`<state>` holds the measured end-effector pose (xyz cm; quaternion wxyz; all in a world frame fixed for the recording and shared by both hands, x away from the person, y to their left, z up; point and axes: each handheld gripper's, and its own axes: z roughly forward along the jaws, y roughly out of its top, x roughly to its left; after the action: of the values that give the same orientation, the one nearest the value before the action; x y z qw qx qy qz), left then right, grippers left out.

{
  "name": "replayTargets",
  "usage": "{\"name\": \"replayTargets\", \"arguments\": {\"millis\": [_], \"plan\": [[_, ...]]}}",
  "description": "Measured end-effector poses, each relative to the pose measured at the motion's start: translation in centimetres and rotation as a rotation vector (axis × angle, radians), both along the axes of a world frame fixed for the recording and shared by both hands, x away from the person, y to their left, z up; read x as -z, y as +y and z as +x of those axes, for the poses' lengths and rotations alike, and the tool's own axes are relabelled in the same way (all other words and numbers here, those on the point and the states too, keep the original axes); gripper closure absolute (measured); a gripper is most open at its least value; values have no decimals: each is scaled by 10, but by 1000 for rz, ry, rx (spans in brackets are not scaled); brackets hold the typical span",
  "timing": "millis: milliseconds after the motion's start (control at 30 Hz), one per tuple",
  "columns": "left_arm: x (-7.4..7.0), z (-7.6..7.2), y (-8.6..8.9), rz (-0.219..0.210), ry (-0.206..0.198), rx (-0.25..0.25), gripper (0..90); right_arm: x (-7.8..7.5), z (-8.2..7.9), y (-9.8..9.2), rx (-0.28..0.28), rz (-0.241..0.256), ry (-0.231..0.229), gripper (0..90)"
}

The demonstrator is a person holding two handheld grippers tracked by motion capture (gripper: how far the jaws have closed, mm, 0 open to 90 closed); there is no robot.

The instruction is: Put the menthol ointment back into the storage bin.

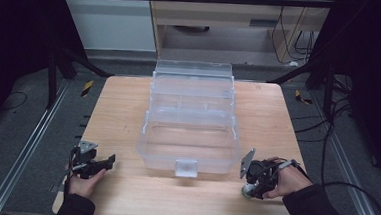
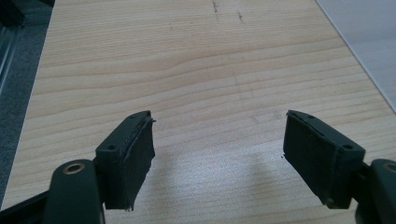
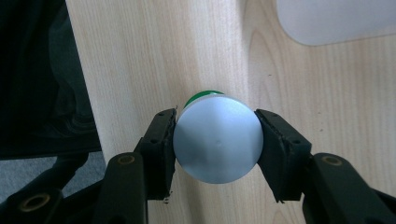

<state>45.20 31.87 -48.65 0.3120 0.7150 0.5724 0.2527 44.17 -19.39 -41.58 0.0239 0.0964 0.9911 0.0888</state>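
1. The wooden counter [image 1: 128, 108] carries everything; its grain shows pale and bare at the near left.
2. A clear plastic organizer box [image 1: 190, 122] stands open at the middle of the counter, with stepped tiers rising toward the far side and its lid tilted back at the far edge. A small latch [image 1: 186, 168] hangs on its near wall.
3. The person's right hand [image 1: 289, 179] grips the right tool [image 1: 249, 183] at the near right of the counter, just beside the box's near right corner.
4. The person's left hand [image 1: 84, 183] holds the left tool [image 1: 106, 161] at the near left, well apart from the box.
5. In the left gripper view, the left tool [image 2: 219, 140] has its 2 jaws spread wide apart over bare wood, with nothing between them.
6. In the right gripper view, the right tool [image 3: 215, 140] is clamped on a small round container with a silver-grey cap [image 3: 216, 143]; both pads touch the cap's sides.
7. A thin green edge of that container shows past the cap's far rim. It sits near the counter's near right edge, and whether it rests on the wood I cannot tell.
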Motion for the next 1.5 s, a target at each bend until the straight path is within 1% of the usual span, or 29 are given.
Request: {"name": "replayTargets", "arguments": {"millis": [100, 133, 500, 567, 667, 767, 800, 933, 1000, 1133, 1200, 1233, 1367, 1433, 1500], "plan": [[0, 0, 0, 1, 1, 3, 239, -5, 1, 0, 17, 6, 0, 503], [0, 0, 0, 0, 2, 4, 239, -10, 2, 0, 27, 16, -5, 503], [0, 0, 0, 0, 2, 9, 240, -30, 7, 0, 77, 37, -20, 504], [0, 0, 0, -1, 0, 8, 240, -34, 8, 0, 90, 51, -19, 504], [0, 0, 0, -1, 3, 9, 240, -40, 8, 1, 90, 73, -23, 504], [0, 0, -1, 0, 3, 11, 240, -46, 9, 2, 92, 76, -23, 504], [0, 0, -1, 0, 2, 12, 240, -48, 10, 2, 87, 78, -29, 504], [0, 0, -1, 1, 5, 13, 240, -58, 12, 3, 99, 89, -32, 504], [1, 0, -1, 1, 5, 13, 240, -64, 13, 4, 100, 88, -29, 504], [1, 1, -1, 1, 8, 15, 240, -71, 15, 8, 93, 92, -37, 504], [1, 1, -2, 2, 7, 16, 240, -73, 15, 9, 104, 92, -36, 504], [1, 1, -2, 0, 8, 16, 241, -77, 18, 11, 93, 91, -34, 504], [1, 1, -2, -2, 9, 17, 241, -84, 21, 16, 94, 92, -41, 504], [1, 1, -2, -2, 10, 18, 240, -88, 24, 19, 93, 101, -50, 504], [1, 1, -2, -1, 13, 19, 240, -92, 27, 21, 97, 103, -49, 504]]}}
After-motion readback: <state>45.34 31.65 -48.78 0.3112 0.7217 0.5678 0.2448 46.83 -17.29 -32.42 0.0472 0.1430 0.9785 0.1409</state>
